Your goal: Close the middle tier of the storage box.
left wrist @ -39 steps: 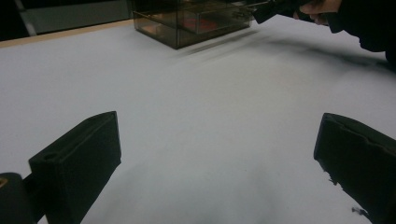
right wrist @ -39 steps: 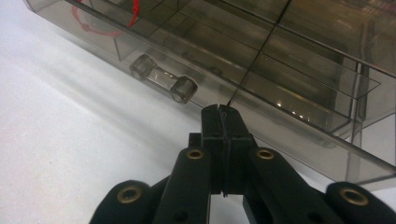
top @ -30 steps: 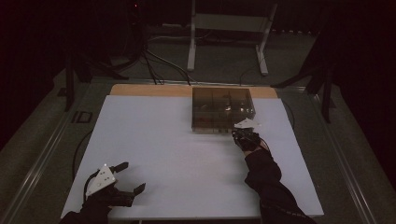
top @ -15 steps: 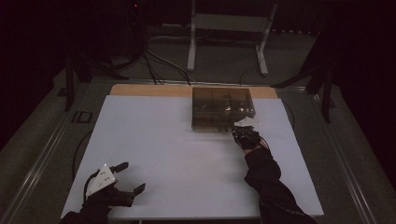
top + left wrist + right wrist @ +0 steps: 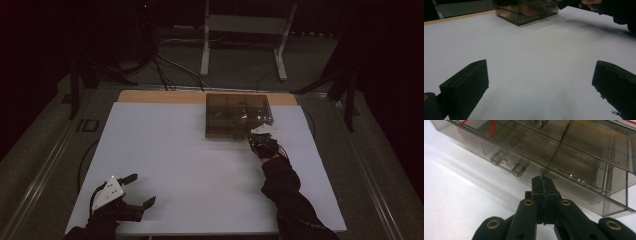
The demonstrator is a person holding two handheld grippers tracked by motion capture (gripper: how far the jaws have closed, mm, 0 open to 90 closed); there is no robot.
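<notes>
One smoky clear plastic box [image 5: 239,116] is sitting on the white table [image 5: 190,160], toward the far edge and right of the middle. Two grippers are working over that table. The right gripper [image 5: 262,143] is resting just at the near right corner of the box; in the right gripper view its jaws are pressing flat together with nothing between them, their tips lying just short of the box's front wall [image 5: 564,182]. One clear handle [image 5: 507,165] with two round ends is sticking out of that wall, a little to the side of the tips. Dividers are splitting the box into several compartments; a red cord [image 5: 477,131] is curling inside one.

The left gripper [image 5: 135,192] is hovering near the table's near left corner, jaws spread wide and gripping nothing, well apart from the box.

A broad bare stretch of white surface is lying open between the two grippers. Beyond the table's far edge everything is sinking into darkness. The box's contents are hard to make out through the tinted walls, and its far side is running out of the right gripper view.
</notes>
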